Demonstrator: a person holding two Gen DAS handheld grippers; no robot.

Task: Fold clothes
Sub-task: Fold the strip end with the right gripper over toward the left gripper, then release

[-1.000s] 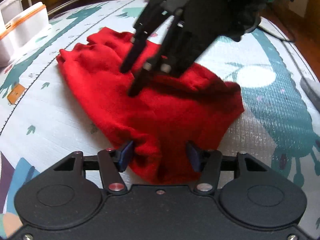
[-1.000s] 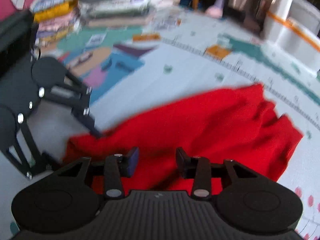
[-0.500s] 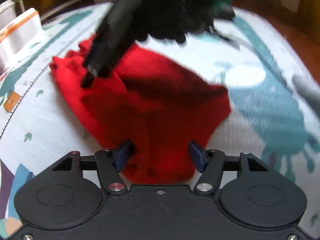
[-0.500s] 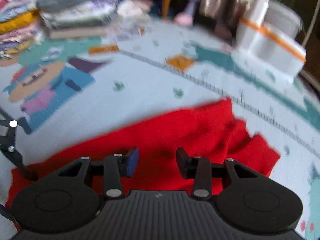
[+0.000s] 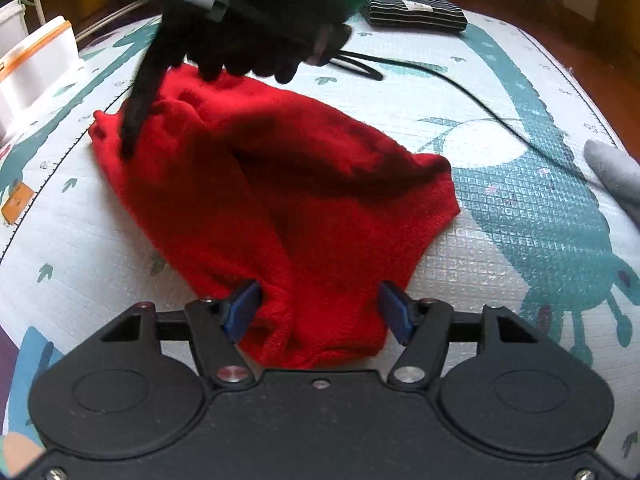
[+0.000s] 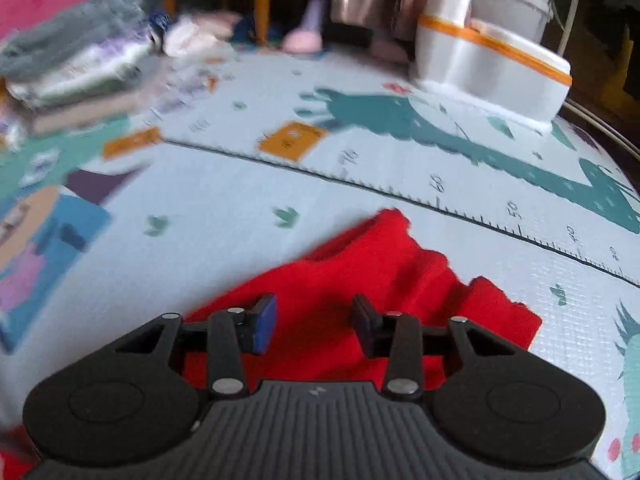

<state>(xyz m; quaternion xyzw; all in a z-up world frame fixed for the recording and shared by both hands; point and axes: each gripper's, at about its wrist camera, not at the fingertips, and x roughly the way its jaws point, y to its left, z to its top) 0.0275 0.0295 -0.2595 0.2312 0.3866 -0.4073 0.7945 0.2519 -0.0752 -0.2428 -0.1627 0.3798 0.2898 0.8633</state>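
Evidently spread wide: left gripper [image 5: 320, 308] straddling red garment [image 5: 280, 200] at six o'clock, right gripper [image 6: 314, 324] gaping empty over eleven o'clock corner, seeking grips.

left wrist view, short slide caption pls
Open left gripper straddling a crumpled red garment on a play mat.

Red garment [image 5: 304, 216]: matt knit cloth, fuzzy. Mat [image 5: 500, 248]: printed foam, embossed grid texture, slight sheen. Left claw [image 5: 320, 312]: matt black plastic, shiny metal screws, blue pads [image 5: 244, 308]. Bin [image 6: 492, 68]: smooth white plastic.
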